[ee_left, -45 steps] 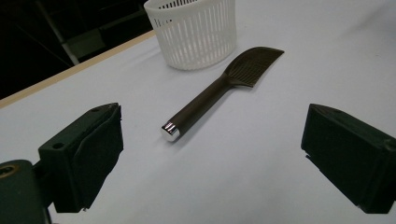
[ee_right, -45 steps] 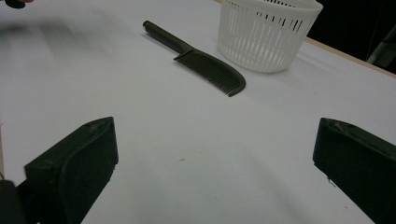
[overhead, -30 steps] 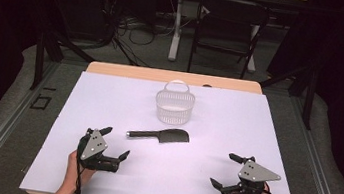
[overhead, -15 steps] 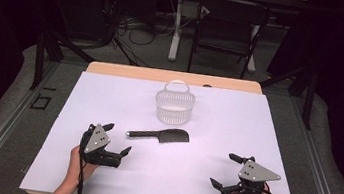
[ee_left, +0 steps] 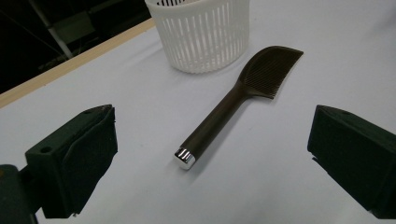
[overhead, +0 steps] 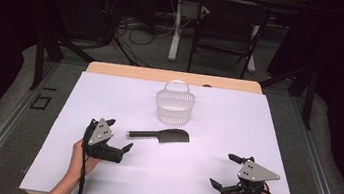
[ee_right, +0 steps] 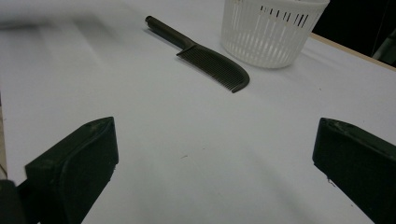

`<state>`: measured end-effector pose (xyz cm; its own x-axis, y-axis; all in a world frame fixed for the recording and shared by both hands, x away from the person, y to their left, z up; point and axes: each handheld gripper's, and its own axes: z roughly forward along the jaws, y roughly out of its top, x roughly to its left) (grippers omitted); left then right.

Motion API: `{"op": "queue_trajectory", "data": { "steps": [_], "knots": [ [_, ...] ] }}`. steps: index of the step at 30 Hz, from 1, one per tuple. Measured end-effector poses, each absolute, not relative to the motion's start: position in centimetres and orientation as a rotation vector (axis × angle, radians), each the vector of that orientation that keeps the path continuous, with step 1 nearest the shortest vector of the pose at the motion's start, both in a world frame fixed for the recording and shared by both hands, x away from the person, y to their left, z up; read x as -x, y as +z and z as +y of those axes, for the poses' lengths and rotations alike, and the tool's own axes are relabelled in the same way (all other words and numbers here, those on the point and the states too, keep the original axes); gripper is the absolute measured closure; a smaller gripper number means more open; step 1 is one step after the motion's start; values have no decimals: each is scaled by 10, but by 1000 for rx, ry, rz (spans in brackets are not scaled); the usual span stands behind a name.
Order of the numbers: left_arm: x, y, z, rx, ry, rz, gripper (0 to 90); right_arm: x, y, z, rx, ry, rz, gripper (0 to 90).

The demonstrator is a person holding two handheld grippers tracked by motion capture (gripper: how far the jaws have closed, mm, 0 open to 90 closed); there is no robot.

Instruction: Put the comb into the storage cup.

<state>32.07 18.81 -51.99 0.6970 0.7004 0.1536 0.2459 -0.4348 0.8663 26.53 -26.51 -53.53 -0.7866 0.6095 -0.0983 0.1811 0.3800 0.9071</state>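
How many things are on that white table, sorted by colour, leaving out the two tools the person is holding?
Black: 1, the comb, lying flat in front of the basket
White: 1, the slotted plastic basket, standing upright
Total: 2

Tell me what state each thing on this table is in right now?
Comb: lying flat on the white table cover, untouched.
Basket: upright beyond the comb, apparently empty.
Left gripper: open, near the comb's handle end.
Right gripper: open, holding nothing.
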Motion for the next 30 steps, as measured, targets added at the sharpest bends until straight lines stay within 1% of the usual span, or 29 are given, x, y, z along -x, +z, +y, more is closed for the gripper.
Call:
{"op": "queue_trajectory", "data": {
  "steps": [17, 21, 30],
  "knots": [
    [-341, -515, 178, -2065, 580, 716, 1, -265, -536, -265, -688, 1382, 2232, 3],
    [-347, -512, 175, -2098, 573, 703, 1, -265, -536, -265, -689, 1384, 2234, 3],
    [-365, -514, 168, -2188, 509, 706, 0, -266, -536, -264, -686, 1386, 2238, 3]
  ]
}}
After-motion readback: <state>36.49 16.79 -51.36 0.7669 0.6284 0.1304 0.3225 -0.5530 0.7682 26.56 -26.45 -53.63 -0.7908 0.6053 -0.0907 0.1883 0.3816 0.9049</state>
